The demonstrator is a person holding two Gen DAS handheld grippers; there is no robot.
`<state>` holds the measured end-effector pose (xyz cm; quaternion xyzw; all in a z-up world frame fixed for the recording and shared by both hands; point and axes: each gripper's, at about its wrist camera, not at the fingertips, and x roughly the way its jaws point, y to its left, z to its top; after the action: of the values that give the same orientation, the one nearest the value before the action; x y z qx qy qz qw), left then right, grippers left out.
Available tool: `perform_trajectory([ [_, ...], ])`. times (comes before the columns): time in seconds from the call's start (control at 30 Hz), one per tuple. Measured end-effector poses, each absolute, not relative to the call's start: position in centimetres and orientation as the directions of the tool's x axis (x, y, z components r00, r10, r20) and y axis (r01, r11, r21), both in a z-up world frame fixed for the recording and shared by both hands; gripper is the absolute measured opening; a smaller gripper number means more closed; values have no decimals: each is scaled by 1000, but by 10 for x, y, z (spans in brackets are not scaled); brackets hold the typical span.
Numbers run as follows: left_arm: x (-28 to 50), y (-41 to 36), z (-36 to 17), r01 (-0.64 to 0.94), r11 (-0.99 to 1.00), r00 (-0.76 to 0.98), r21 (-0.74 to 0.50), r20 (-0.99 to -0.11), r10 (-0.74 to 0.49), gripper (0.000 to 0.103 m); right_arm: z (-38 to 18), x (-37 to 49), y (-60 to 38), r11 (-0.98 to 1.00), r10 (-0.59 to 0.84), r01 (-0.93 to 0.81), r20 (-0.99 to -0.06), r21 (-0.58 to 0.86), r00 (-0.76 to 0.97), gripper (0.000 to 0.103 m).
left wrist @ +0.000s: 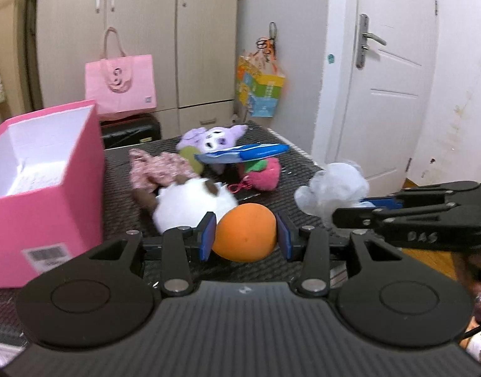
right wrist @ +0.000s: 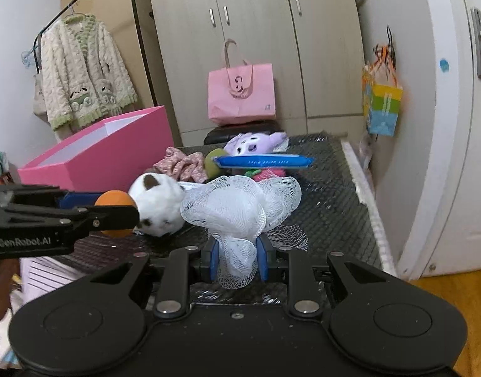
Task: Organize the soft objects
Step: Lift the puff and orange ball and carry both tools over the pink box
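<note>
The round orange foam ball (left wrist: 245, 232) is pinched between the narrowly parted left tongs (left wrist: 246, 235), above the dark mesh counter (left wrist: 121, 169). It could squirt out if squeezed off-centre. The white mesh bath pouf (right wrist: 240, 207) is clamped in the shut right tongs (right wrist: 239, 256); trailing netting could snag. The open pink cardboard box (left wrist: 45, 194) sits at nine o'clock. "GenRobot.AI" is read on the left tongs.

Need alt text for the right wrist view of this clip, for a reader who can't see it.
The right hand-held gripper is shut on a white mesh bath sponge above a dark mesh tabletop. At left, the left hand-held gripper holds an orange ball. Behind lie a white plush toy, a purple plush and an open pink box.
</note>
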<state>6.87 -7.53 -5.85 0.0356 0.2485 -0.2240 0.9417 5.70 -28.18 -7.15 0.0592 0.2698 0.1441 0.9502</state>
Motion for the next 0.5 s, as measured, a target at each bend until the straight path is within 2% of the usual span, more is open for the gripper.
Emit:
perform_trajectory([
  [0.2, 57, -47, -53, 396, 917, 790, -42, -493, -364, 40, -65, 49, -265, 928, 372, -300, -527, 221, 764, 28],
  [0.33, 48, -23, -50, 355, 935, 805, -18, -502, -315, 40, -60, 45, -250, 880, 474, -380, -532, 284, 702, 28],
  [0.5, 38, 5, -45, 310, 951, 815, -9, -512, -271, 40, -51, 35, -222, 848, 527, -453, -520, 275, 672, 29],
])
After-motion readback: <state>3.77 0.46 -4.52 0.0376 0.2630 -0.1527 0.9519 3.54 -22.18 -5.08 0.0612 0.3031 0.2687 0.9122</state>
